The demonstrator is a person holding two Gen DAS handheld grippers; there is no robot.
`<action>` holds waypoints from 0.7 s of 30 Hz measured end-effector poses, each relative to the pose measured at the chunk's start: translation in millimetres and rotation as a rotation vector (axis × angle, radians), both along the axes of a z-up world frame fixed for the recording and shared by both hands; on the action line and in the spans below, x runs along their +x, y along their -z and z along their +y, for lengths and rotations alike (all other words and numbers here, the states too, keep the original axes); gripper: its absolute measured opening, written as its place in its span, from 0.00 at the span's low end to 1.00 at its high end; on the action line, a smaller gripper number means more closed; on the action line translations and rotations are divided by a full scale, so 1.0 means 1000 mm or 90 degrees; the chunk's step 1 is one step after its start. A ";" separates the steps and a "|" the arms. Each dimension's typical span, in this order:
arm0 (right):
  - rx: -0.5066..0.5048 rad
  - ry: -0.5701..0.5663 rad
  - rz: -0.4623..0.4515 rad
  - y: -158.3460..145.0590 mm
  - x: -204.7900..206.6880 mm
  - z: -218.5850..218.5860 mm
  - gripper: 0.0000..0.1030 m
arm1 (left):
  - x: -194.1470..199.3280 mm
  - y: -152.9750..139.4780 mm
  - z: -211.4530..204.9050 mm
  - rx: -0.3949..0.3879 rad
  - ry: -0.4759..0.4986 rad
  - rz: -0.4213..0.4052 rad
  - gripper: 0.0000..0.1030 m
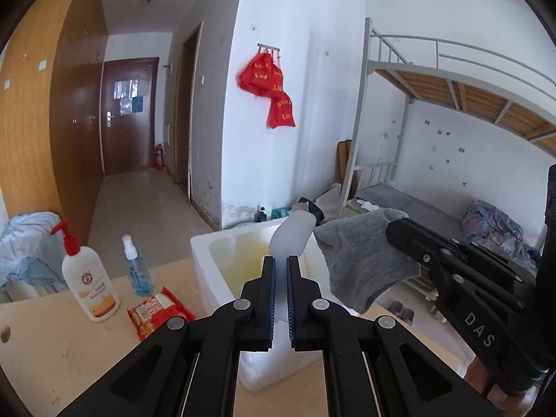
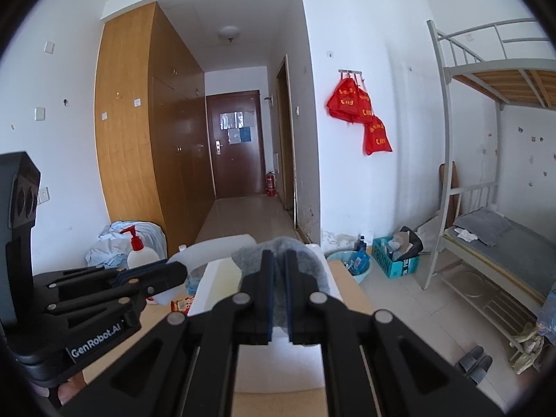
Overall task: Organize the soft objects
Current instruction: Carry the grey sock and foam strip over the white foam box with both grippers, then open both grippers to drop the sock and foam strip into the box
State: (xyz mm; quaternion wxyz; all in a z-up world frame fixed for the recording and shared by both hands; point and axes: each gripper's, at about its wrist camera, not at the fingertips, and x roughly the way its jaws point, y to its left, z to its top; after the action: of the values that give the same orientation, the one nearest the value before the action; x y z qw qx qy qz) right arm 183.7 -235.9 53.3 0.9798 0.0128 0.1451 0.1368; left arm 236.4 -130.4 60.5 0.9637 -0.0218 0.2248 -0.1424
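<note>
Pinched almost fully shut on the left gripper (image 1: 280, 260), with a white soft thing (image 1: 290, 238) caught between the fingers and sticking up past the tips. Hard to say just what kind of thing. Pinched just as tight on the right gripper (image 2: 277, 259), around a grey cloth (image 1: 361, 260) that hangs down in loose folds.

Both held up in the air, near each other, above the far end of a white box (image 1: 203, 260). Looks bare inside the box, as far as can be seen. Resting on a table (image 1: 52, 344), beside a pump bottle (image 1: 88, 285), a spray bottle (image 1: 137, 271) and a snack packet (image 1: 156, 312).

Probably about halfway: two soft things picked up, none put away yet. Left to do, at a guess: lowering each into the box and letting go. Nothing else soft on the table to pick up.
</note>
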 end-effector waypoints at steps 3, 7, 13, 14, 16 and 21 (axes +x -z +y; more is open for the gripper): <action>0.004 -0.005 0.002 0.001 0.010 0.000 0.07 | 0.011 0.003 0.001 -0.001 -0.003 0.004 0.06; 0.010 -0.016 0.007 0.002 0.023 0.000 0.08 | 0.024 0.004 0.002 -0.005 0.002 0.007 0.06; 0.019 -0.027 0.014 0.005 0.040 0.004 0.08 | 0.040 0.007 0.006 -0.007 -0.011 0.008 0.06; 0.018 -0.032 0.015 0.006 0.043 0.006 0.08 | 0.042 0.008 0.007 -0.006 -0.012 0.011 0.06; 0.018 -0.039 0.016 0.006 0.046 0.010 0.08 | 0.045 0.010 0.009 -0.004 -0.018 0.015 0.06; 0.023 -0.047 0.032 0.012 0.053 0.011 0.08 | 0.053 0.013 0.014 -0.006 -0.027 0.026 0.06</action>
State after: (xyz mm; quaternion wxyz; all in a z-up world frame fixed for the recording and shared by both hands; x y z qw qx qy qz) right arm 236.9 -224.9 41.1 0.9699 0.0285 0.1673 0.1749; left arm 289.7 -116.8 47.4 0.9616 -0.0340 0.2433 -0.1224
